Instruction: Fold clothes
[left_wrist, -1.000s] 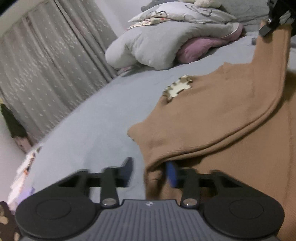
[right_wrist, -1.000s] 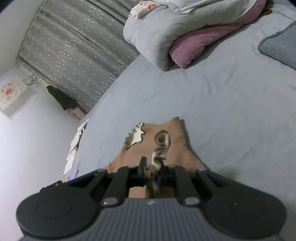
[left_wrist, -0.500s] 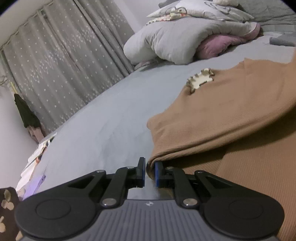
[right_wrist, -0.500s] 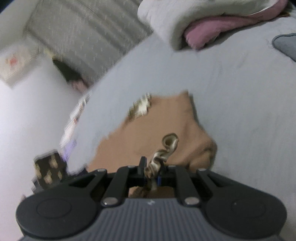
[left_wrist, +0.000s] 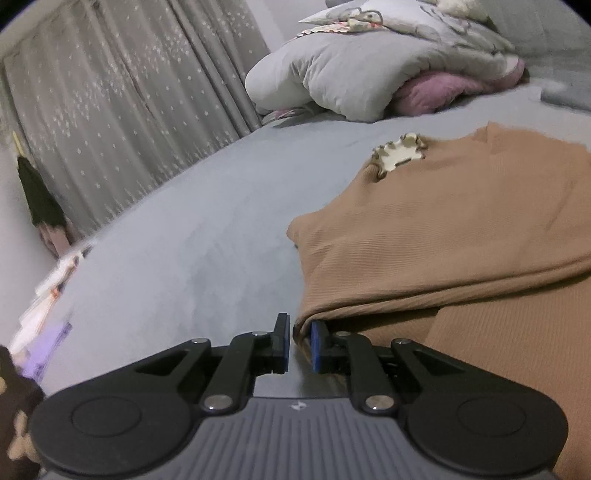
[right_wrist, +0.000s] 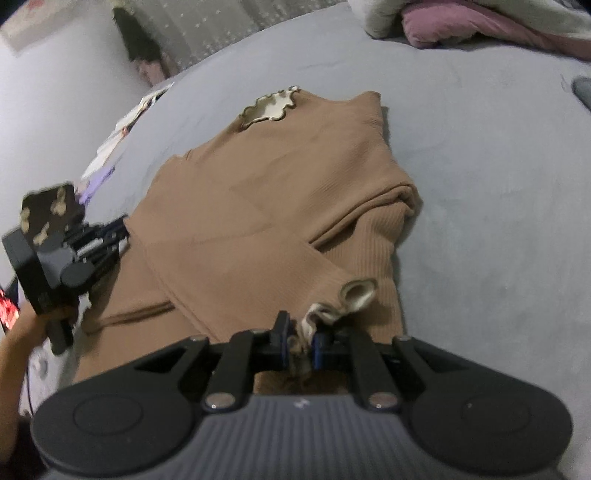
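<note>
A brown ribbed sweater (right_wrist: 280, 192) with cream ruffled trim lies on the grey bed, one sleeve folded across its body. Its ruffled collar (right_wrist: 271, 105) is at the far end. My right gripper (right_wrist: 300, 341) is shut on the sleeve's cream ruffled cuff (right_wrist: 341, 301), low over the sweater's near part. My left gripper (left_wrist: 298, 345) is nearly closed on the folded edge of the sweater (left_wrist: 443, 236) at its left side; it also shows in the right wrist view (right_wrist: 122, 230) at the garment's left edge.
A heap of grey and pink bedding (left_wrist: 369, 74) lies at the far end of the bed (left_wrist: 184, 240). Grey curtains (left_wrist: 110, 110) hang behind. Papers (right_wrist: 122, 125) lie off the bed's left edge. A dark garment (left_wrist: 40, 199) hangs by the wall.
My right gripper has brought the cuff down and across the sweater, laying the sleeve over the body. My left gripper has closed from open onto the sweater's folded edge.
</note>
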